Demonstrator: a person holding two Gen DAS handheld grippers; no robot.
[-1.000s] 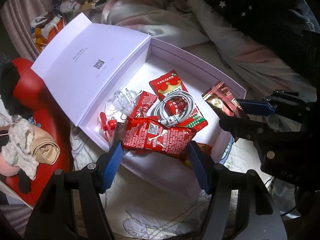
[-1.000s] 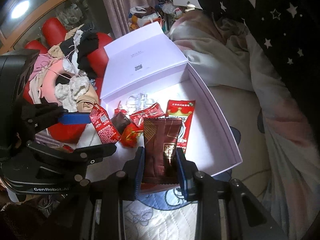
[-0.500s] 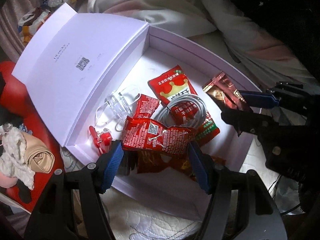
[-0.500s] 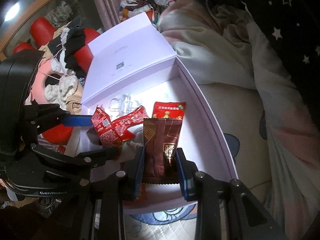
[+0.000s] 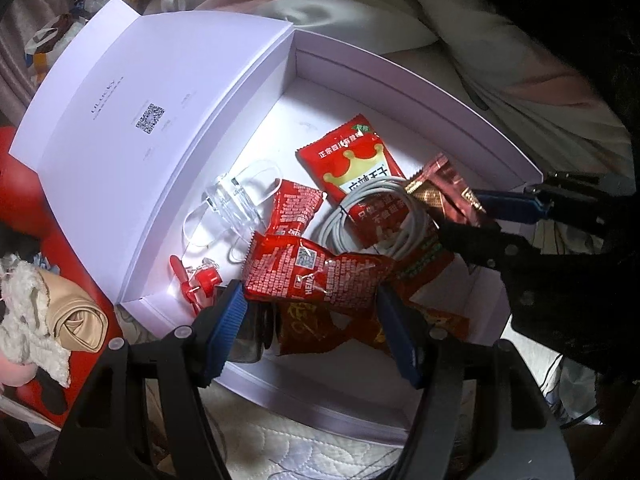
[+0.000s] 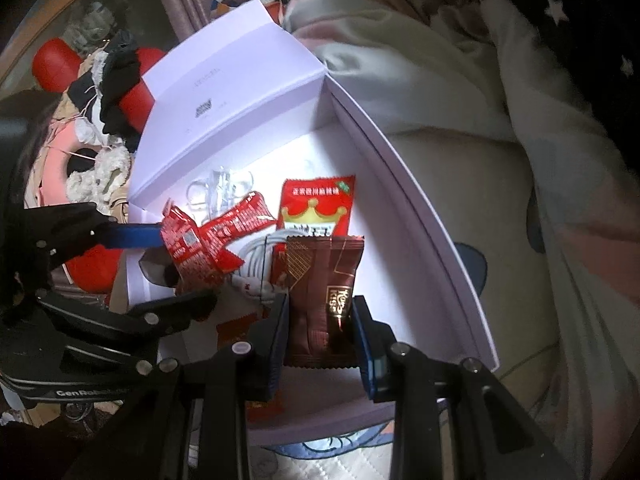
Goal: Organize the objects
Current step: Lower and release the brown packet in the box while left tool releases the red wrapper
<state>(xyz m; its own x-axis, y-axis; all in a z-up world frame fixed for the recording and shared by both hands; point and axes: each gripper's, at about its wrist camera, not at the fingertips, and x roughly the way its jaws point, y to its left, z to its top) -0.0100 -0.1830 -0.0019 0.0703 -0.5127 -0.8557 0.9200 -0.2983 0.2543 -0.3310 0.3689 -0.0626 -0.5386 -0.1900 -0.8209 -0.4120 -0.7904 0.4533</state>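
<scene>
An open pale lilac box (image 5: 420, 92) lies on the bed, lid folded back to the left. My left gripper (image 5: 312, 304) is shut on a red ketchup packet (image 5: 316, 276) and holds it over the box's near left part. My right gripper (image 6: 320, 320) is shut on a dark brown chocolate packet (image 6: 324, 280) and holds it over the box's near side; it also shows in the left wrist view (image 5: 444, 192). Inside the box lie a red crown packet (image 5: 352, 160), a coiled white cable (image 5: 372, 220), a clear plastic clip (image 5: 240, 200), a small red fan (image 5: 196, 280) and more red packets.
Rumpled pale bedding (image 5: 360, 4) lies beyond the box. A red cushion with clothes and a fluffy white item (image 5: 24, 312) sits to the left. The quilted mattress (image 5: 300, 452) shows in front of the box. The box's right wall (image 6: 432, 240) runs beside my right gripper.
Both grippers have moved forward and down over the box with their packets. The box now fills more of both views.
</scene>
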